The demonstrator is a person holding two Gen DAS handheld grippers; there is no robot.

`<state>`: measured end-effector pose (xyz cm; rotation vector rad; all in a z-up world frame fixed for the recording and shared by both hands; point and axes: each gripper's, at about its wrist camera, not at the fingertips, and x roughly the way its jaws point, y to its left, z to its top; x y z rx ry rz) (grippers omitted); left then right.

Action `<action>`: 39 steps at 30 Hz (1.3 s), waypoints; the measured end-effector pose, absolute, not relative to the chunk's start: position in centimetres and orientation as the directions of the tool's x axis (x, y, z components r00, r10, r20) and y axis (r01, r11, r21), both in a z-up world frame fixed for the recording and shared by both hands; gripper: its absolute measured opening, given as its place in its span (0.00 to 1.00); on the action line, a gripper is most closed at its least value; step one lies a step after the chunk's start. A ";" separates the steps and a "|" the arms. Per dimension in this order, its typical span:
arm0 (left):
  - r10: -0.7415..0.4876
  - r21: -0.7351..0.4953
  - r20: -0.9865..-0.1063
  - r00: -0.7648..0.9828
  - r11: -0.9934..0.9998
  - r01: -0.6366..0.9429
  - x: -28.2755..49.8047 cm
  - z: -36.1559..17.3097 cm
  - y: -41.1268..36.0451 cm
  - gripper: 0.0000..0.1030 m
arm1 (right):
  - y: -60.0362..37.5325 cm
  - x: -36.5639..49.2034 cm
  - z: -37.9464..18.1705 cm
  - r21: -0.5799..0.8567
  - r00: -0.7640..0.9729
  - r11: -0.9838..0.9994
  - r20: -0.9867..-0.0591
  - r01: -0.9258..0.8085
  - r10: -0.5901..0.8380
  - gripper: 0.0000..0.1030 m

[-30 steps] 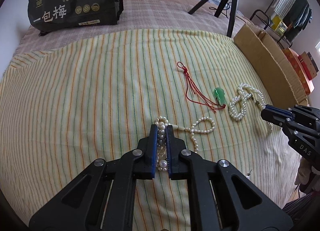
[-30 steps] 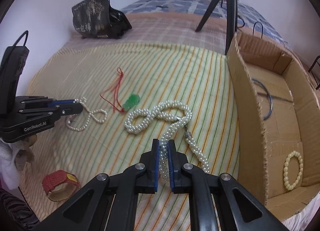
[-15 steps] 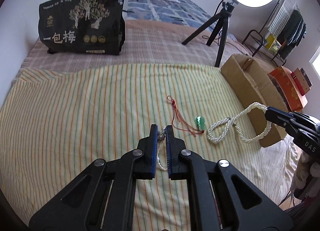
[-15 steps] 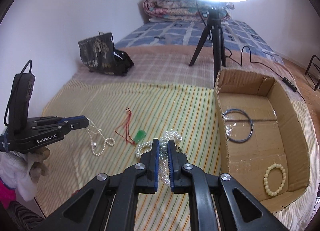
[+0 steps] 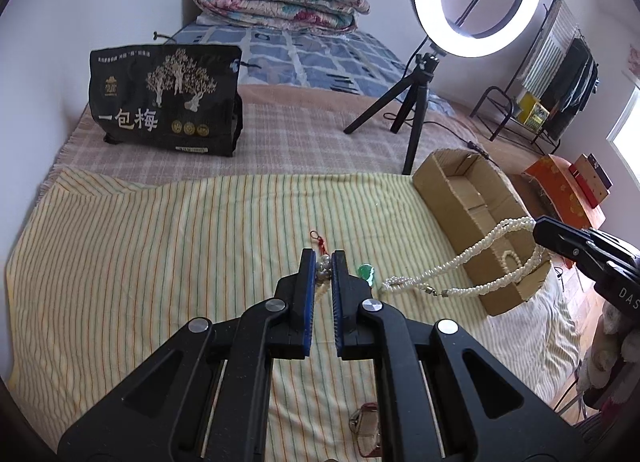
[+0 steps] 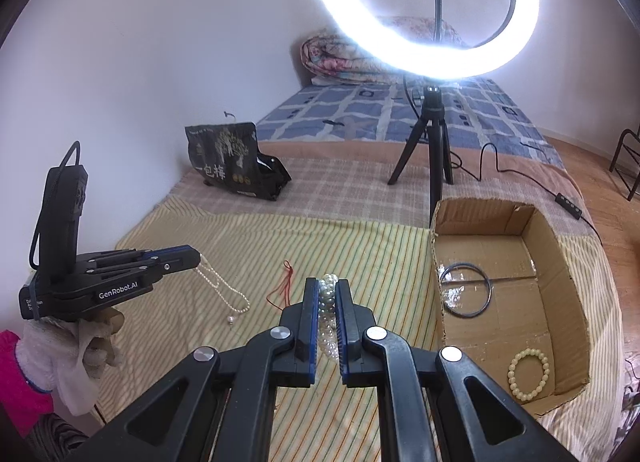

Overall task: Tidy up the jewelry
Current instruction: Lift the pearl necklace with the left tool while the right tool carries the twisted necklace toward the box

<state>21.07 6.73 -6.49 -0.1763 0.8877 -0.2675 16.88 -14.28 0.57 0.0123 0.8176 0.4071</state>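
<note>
My left gripper is shut on a thin pearl necklace; from the right wrist view that necklace dangles from the left gripper above the striped cloth. My right gripper is shut on a thick twisted pearl necklace. In the left wrist view this thick necklace hangs from the right gripper, its low end trailing on the cloth. A green pendant on a red cord lies on the cloth between them.
An open cardboard box at the right holds a metal ring and a pale bead bracelet. A ring light on a tripod and a black bag stand behind. A red bracelet lies near the front.
Both grippers have risen, each lifting its pearl necklace off the striped cloth. The thick necklace now hangs in a long loop near the box; the pendant has stayed put.
</note>
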 end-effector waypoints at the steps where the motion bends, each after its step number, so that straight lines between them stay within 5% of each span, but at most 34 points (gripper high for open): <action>1: -0.303 -0.260 -0.737 0.605 0.952 0.161 20.9 -6.2 6.6 0.05 | -14.3 16.6 1.0 0.166 0.617 0.921 -0.699 -0.352 0.361 0.05; 19: -0.364 -0.257 -0.674 0.643 0.931 0.258 18.8 -0.6 1.6 0.05 | -19.7 12.8 7.6 0.149 0.706 0.934 -0.619 -0.324 0.344 0.00; 39: -0.448 -0.265 -0.667 0.595 0.889 0.373 20.2 1.2 -6.1 0.05 | -27.5 9.7 1.7 0.182 0.653 0.964 -0.710 -0.192 0.264 0.00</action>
